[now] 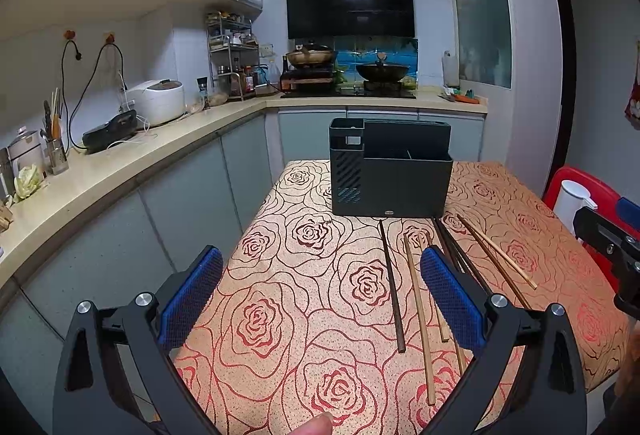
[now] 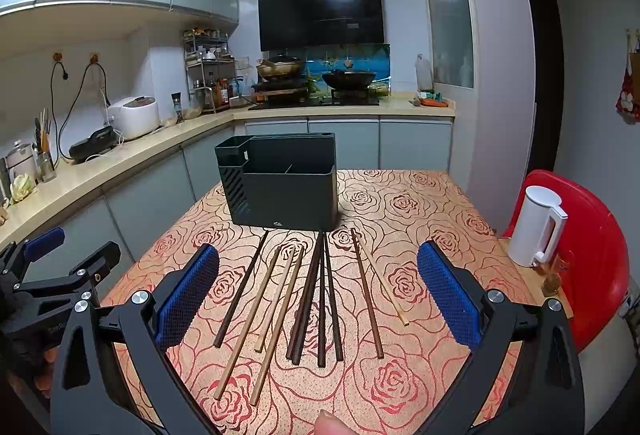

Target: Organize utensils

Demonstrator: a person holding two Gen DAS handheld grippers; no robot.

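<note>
Over on the left, the left gripper hangs above a bare stretch of the rose-patterned desk, its jaws spread wide with nothing between them; only its right-hand pad overlaps the nearest sticks, so it looks parked rather than busy. Straight ahead, toward the far end of the desk, stands the dark utensil holder, upright, its open compartments facing up and, as far as I can see, empty, presumably set there so the sticks can be dropped in from above. Just in front of it the chopsticks lie flat in a loose fan, far tips pointing at the holder: one dark stick on the left, three pale ones beside it, a tight dark bundle in the middle, then a dark and a pale one crossing near their far ends. The right gripper hovers directly over that fan, jaws likewise wide apart and holding nothing, lined up as though to close on the middle bundle. None has been lifted, so I judge the sorting barely begun. Farthest right, a white kettle sits by a red chair, well clear.
</note>
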